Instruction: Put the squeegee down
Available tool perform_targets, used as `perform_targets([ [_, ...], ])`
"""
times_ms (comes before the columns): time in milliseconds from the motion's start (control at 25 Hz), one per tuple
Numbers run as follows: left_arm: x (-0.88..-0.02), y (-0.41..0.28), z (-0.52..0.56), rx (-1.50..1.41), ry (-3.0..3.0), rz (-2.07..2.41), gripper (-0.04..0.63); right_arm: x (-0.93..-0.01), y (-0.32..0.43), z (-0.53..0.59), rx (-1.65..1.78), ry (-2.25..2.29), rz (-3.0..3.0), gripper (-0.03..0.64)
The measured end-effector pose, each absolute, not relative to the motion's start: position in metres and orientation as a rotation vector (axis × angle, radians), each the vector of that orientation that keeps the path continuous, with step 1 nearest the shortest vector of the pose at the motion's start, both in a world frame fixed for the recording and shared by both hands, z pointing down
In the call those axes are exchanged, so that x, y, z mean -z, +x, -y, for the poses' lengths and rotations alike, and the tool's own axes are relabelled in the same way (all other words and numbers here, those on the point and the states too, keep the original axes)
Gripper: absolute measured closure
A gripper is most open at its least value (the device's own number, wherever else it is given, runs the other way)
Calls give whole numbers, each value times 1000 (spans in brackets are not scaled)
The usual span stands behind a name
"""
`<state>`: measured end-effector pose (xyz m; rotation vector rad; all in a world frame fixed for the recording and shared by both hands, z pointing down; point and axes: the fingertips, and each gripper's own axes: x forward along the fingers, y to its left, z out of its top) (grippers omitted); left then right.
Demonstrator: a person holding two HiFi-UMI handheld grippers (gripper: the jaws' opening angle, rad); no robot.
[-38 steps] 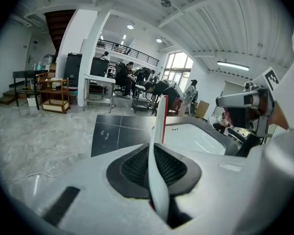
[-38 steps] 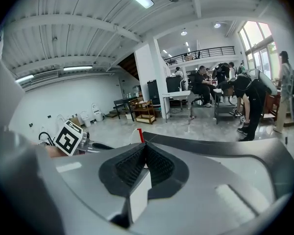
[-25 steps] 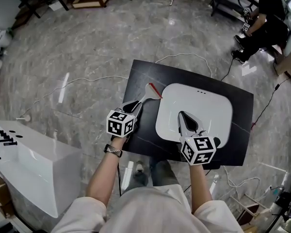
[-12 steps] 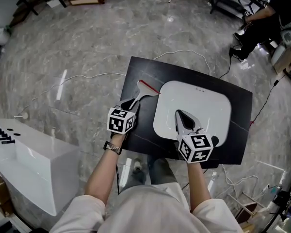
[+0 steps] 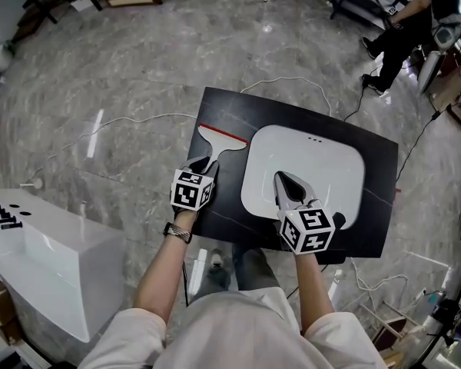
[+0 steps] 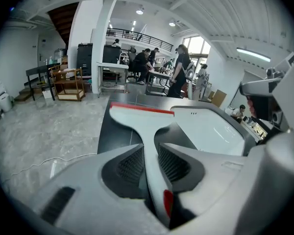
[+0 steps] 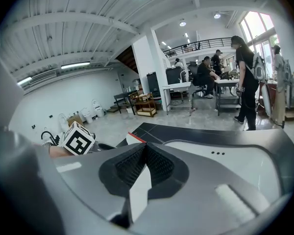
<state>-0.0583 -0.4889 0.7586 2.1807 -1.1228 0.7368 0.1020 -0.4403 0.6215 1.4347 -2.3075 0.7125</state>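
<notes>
The squeegee (image 5: 221,139), white with a red blade edge, lies flat on the black table (image 5: 369,221), just left of the white basin (image 5: 315,167). Its handle runs back between the jaws of my left gripper (image 5: 203,164). In the left gripper view the handle (image 6: 149,151) sits between the two pads, which are opening and stand slightly off it. My right gripper (image 5: 284,179) hovers over the basin's near part, jaws shut with nothing in them. In the right gripper view (image 7: 146,148) the squeegee's red-edged corner (image 7: 134,138) shows beyond the shut jaws.
A white sink unit (image 5: 46,260) stands on the marble floor at the left. White cables (image 5: 138,121) trail over the floor and behind the table. A person (image 5: 415,14) sits at benches at the far right. Shelves and desks line the back.
The squeegee has come down from a tilted, raised pose to lie flat on the table. My left gripper sank with it. The right gripper has stayed over the basin.
</notes>
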Motion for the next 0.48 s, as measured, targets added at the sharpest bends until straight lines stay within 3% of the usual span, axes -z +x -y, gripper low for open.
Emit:
perform_targets([
  [480,-740,-53,491,-703,2241,1107,459,-610,97,446,-697,1422,2338,609],
])
